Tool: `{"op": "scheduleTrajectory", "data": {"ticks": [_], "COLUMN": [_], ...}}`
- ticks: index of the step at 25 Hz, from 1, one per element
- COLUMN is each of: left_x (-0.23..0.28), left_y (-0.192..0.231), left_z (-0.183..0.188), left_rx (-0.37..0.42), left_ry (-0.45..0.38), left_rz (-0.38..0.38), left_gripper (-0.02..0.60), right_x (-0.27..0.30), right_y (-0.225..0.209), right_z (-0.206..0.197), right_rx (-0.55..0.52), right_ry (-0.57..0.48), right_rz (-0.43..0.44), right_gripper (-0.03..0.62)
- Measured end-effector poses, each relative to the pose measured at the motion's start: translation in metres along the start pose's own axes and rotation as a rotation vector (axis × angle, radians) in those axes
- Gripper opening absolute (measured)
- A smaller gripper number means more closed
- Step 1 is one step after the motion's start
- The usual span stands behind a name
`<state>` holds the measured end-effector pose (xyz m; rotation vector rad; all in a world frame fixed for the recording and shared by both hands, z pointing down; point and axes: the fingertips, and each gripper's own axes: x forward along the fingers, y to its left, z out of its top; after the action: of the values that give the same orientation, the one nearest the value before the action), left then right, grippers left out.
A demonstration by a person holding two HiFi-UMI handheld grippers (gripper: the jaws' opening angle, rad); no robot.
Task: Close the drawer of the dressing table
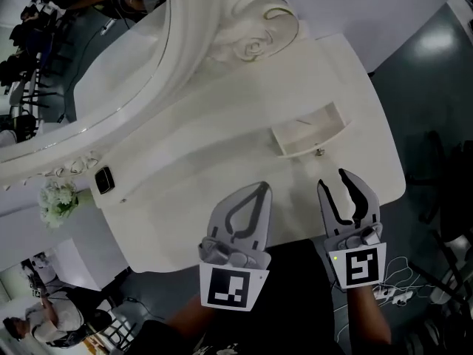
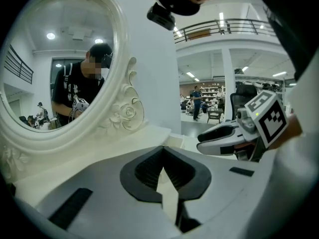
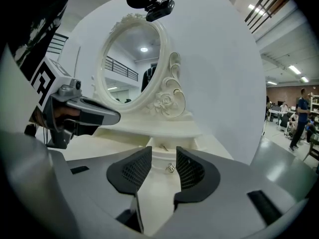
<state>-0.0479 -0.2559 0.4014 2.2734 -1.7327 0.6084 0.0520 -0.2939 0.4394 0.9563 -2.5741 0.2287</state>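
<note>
Light grey left tool [image 1: 259,189], matching right tool [image 1: 335,181], black ribbed pads [image 3: 130,172], black-and-white marker cubes [image 1: 229,288]

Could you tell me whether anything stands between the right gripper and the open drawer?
Nothing visible does: the right gripper, jaws apart and empty, faces the knob of the drawer, with only tabletop between them.
</note>
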Motion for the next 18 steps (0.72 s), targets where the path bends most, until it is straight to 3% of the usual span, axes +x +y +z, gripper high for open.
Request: {"op": "scheduleTrajectory", "data": {"ticks": [18], "left_x": [0.024], "left_y": [0.003], "left_z": [-0.046], "left_rx": [-0.066], "left_ry": [0.108], "left_rz": [-0.058], "left_gripper": [0.002], "right_x": [0.048], "right_y": [-0.003], "right_z": [-0.051], "right_rx": [0.074], "right_ry": [0.107], "right_rz": [0.007], "right_gripper": [0.143]}}
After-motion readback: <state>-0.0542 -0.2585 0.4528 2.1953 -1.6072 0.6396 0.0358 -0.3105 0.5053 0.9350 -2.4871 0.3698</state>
